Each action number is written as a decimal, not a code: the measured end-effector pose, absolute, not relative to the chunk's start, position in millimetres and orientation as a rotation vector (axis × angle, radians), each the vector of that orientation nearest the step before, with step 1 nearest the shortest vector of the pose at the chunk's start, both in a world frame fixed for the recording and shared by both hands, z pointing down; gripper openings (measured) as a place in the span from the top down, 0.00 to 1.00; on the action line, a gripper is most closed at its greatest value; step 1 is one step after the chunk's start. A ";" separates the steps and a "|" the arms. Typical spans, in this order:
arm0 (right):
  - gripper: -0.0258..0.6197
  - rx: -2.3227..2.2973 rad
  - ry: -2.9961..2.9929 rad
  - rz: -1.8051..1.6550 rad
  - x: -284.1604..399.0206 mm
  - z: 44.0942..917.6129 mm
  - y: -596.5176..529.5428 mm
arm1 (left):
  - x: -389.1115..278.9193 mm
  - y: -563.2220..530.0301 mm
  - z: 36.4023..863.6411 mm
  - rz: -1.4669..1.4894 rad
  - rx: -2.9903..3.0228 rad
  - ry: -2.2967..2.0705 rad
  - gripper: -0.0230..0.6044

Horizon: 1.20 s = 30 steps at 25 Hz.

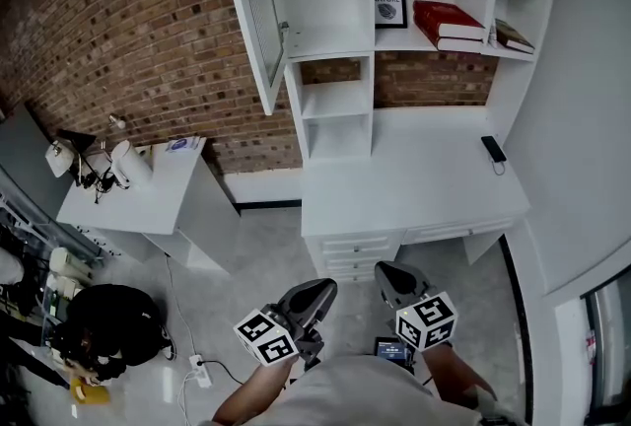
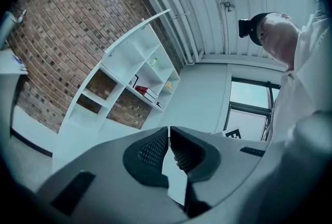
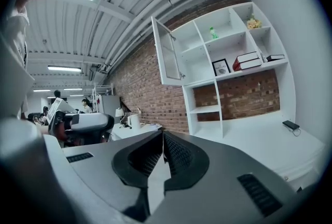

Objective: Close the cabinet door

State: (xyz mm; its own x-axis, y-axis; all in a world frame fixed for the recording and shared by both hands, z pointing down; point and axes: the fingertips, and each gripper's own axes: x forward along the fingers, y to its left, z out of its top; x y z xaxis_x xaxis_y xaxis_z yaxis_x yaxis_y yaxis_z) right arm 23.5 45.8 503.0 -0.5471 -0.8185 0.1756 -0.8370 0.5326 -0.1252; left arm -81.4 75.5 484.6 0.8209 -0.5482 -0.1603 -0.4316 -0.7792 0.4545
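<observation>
The cabinet door (image 1: 256, 10) hung open at the shelves' (image 1: 340, 133) upper left, far from the left gripper (image 1: 317, 291) and right gripper (image 1: 394, 276), both pressed together and empty, seemingly ready to push it.

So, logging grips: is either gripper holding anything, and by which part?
Nothing is held; left gripper and right gripper are both shut, empty.
</observation>
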 end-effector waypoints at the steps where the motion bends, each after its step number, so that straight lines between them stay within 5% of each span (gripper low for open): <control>1: 0.92 1.450 -2.668 0.294 26.5 502.4 45.5 | -80.0 75.2 484.8 -0.401 2.600 -0.737 0.93; 30: 0.92 1.258 -2.734 0.088 64.2 481.9 18.5 | -46.5 60.9 478.4 -0.380 2.620 -0.890 0.93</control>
State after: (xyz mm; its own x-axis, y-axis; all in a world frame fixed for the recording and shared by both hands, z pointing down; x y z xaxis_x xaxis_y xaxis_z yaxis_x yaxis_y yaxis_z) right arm 64.2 18.5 481.9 -0.6438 -0.7518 0.1427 -0.7594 0.6507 0.0019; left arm -46.5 60.9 478.4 0.7670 -0.6265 -0.1385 -0.5335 -0.7427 0.4048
